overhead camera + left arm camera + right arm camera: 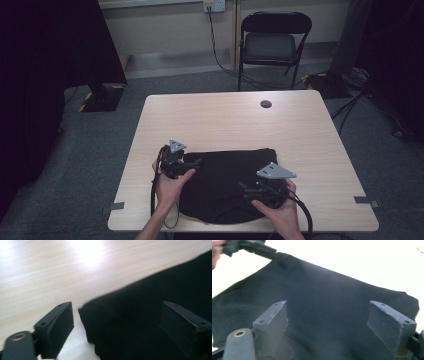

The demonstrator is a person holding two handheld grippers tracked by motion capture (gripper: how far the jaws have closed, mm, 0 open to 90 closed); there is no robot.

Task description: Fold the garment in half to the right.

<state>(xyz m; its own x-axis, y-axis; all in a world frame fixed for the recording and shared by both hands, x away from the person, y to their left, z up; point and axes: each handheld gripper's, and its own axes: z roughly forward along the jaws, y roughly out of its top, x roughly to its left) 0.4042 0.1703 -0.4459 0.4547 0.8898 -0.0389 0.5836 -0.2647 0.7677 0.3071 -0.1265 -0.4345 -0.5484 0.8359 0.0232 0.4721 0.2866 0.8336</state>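
On near half of pale wooden worktop (225,120): folded black cloth (225,185), flat. Left gripper (192,164) at cloth's left edge, right gripper (245,189) over cloth's right part; both jaws wide, empty, likely poised for next fold.

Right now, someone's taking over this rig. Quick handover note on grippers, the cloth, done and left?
Left gripper: open, holding nothing, over the left edge of the black cloth.
Right gripper: open, holding nothing, over the cloth's right near part.
Cloth: lies in a folded heap at the near middle of the table, its near edge at the table's front.
Done: cannot tell how much folding is finished.
Left: probably grip an edge and go on.
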